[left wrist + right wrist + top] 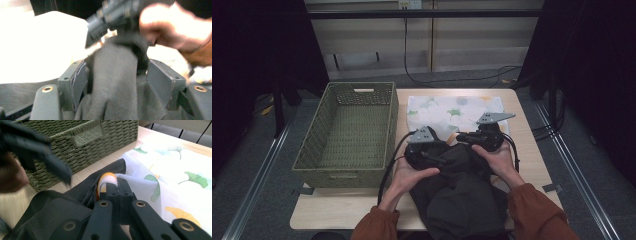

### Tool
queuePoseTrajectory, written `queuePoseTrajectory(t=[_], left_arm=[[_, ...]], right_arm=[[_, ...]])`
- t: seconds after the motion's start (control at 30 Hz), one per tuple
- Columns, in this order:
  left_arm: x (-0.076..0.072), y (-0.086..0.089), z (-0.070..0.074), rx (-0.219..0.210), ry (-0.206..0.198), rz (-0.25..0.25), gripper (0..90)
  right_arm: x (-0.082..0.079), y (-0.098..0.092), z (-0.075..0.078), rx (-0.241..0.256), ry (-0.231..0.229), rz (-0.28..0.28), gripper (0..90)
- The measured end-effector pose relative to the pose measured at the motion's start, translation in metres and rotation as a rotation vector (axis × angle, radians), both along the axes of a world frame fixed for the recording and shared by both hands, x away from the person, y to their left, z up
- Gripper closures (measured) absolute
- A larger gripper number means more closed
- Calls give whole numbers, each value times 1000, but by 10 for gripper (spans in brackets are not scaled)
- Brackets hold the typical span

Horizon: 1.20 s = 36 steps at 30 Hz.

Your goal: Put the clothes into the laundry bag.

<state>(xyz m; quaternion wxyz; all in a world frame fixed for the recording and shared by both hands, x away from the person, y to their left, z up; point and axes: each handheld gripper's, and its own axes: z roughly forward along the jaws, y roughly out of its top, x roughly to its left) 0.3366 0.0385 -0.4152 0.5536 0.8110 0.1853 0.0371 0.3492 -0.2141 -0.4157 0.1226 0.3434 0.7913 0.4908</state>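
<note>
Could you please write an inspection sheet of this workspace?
Surface: pale wooden table.
Job's things: dark garment at the near edge; leaf-print cloth behind it.
Clutter: green woven basket, left.
Grippers: left tongs open around a garment fold; right tongs shut at the cloth's edge.
Cables: black leads from the tongs; one on the floor beyond.
Surroundings: dark curtains, pale wall panels.

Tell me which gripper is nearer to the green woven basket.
Left. The left gripper sits just beside the right wall of the green woven basket, over the dark garment. The right gripper lies farther right, by the leaf-patterned white cloth.
</note>
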Motion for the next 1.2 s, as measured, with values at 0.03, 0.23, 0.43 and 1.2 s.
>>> queuePoseTrajectory(t=[0.03,0.23,0.43,1.2], left_arm=[[2,1,2,11,-12,26,350],[39,-6,-21,151,71,128,259],[48,-9,-58,219,156,160,167],[15,10,-41,151,72,161,805]], right_arm=[[0,0,0,1,1,-2,899],[0,-2,0,0,0,0,899],[2,-6,-2,-3,9,-5,899],[6,-10,-9,-34,23,-36,899]])
